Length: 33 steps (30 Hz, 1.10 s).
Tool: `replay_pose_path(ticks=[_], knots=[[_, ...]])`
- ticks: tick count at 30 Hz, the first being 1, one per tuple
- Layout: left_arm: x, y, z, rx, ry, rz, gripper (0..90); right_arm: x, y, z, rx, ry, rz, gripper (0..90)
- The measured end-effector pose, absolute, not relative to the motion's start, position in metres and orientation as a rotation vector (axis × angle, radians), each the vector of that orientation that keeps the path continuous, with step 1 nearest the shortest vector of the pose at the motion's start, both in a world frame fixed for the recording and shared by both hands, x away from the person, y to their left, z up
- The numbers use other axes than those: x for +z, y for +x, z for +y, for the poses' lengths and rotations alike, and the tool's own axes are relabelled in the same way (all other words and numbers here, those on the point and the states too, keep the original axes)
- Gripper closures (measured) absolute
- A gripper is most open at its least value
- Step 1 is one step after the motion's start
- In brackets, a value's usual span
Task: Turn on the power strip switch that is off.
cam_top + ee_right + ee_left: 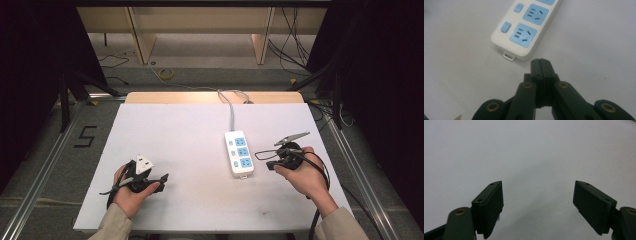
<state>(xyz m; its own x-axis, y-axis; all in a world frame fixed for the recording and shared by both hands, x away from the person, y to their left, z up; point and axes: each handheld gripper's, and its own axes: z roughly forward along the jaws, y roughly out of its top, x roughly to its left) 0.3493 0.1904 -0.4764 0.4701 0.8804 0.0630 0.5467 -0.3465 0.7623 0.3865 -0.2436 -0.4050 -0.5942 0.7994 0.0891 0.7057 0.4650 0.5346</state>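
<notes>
Your right gripper (540, 62), the black two-jaw tool in your right hand (306, 176), has its jaws pressed flat together with nothing between them. In the right gripper view its closed tip points at the near end of the white plastic power strip with light-blue socket faces (525, 32), close to it but not touching; a small white tab at that end of the strip lies just ahead and to the left of the tip. From the high view you see the same strip (238, 152) lying lengthwise on the white table top (175, 140), right of centre, with your right gripper (270, 164) just beside its near right side. The strip's grey cable (231, 107) runs away from you over the far edge of the table.

Your left gripper (539, 202) stands released, jaws wide apart, with bare white surface between them. In the high view your left hand (131, 192) holds it (164, 179) low over the near left part of the table, well apart from the strip.
</notes>
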Motion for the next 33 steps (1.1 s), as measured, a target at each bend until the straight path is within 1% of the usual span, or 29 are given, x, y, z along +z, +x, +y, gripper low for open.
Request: replay_pose_path(ticks=[33], knots=[[-0.477, 0.349, 0.19, 0.621, 2.049, 1.172, 24.0, -0.395, 0.403, -0.225, 0.738, 1.315, 2.602, 90.0]])
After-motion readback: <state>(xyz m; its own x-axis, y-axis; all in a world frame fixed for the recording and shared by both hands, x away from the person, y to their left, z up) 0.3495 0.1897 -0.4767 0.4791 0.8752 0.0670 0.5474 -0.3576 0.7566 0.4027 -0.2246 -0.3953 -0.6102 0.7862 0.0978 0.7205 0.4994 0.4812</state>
